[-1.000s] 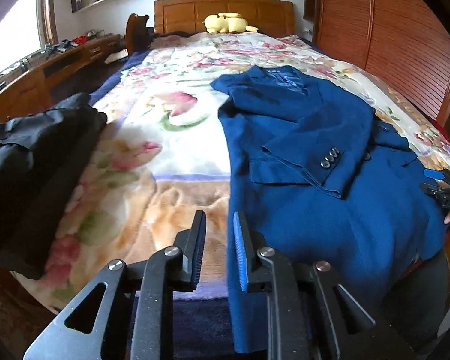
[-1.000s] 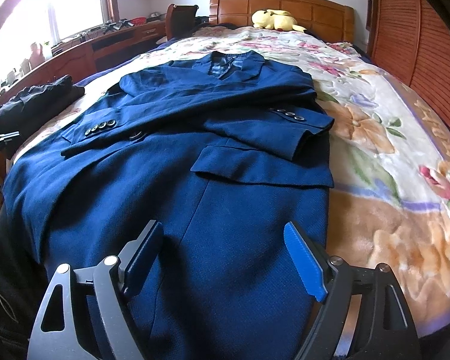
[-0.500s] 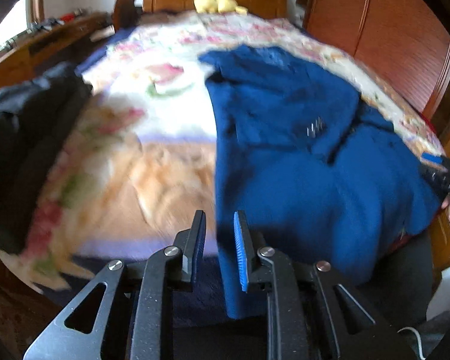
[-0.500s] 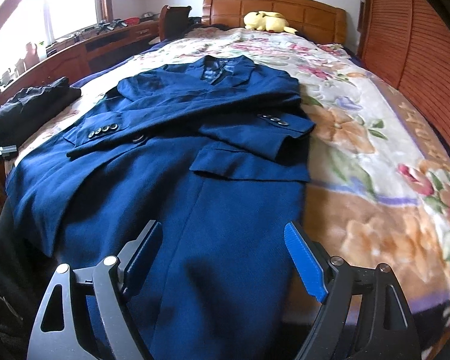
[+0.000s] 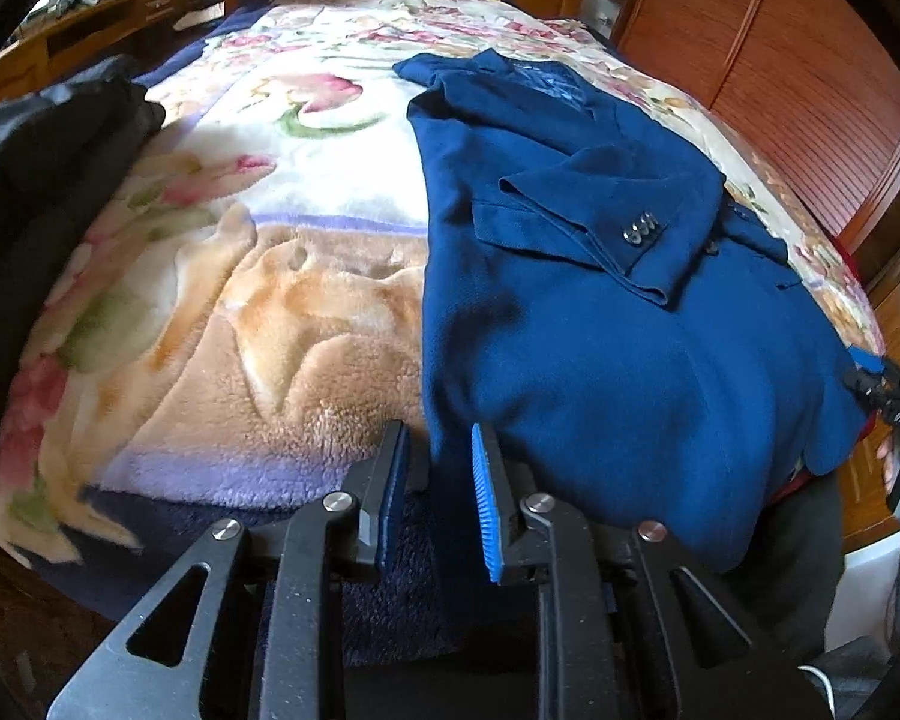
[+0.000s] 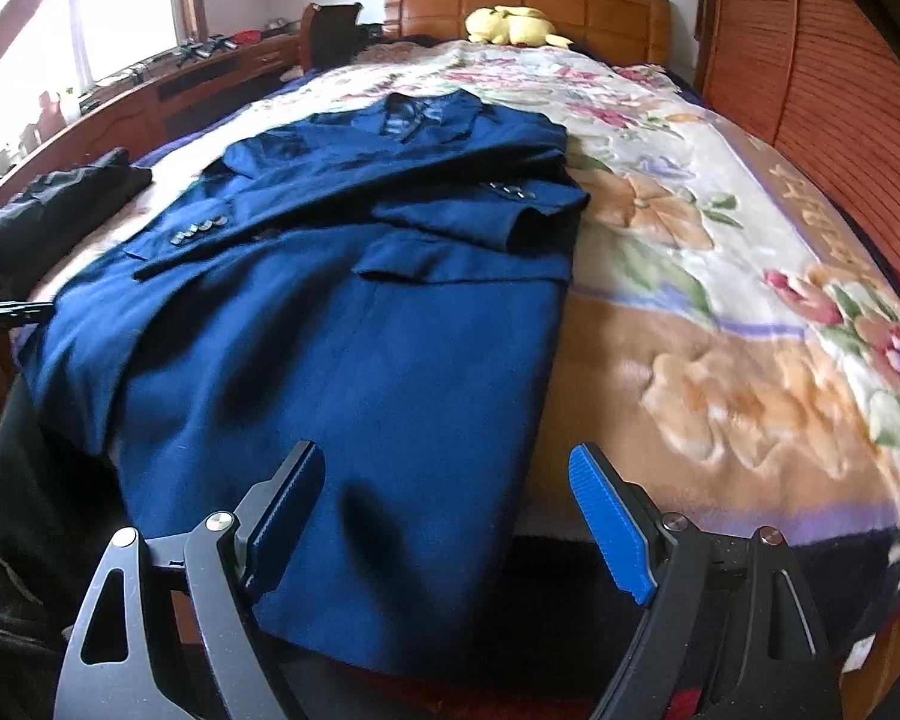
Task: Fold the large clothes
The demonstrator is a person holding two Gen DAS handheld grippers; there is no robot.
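Blue coat [image 6: 354,324], sleeves crossed

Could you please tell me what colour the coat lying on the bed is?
The coat is dark blue, clearest in the right wrist view.

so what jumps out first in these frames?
A blue jacket lies flat on the floral blanket, sleeves folded across its front, hem hanging over the bed's near edge. A yellow plush toy sits at the headboard, and a dark garment lies at the bed's left side.
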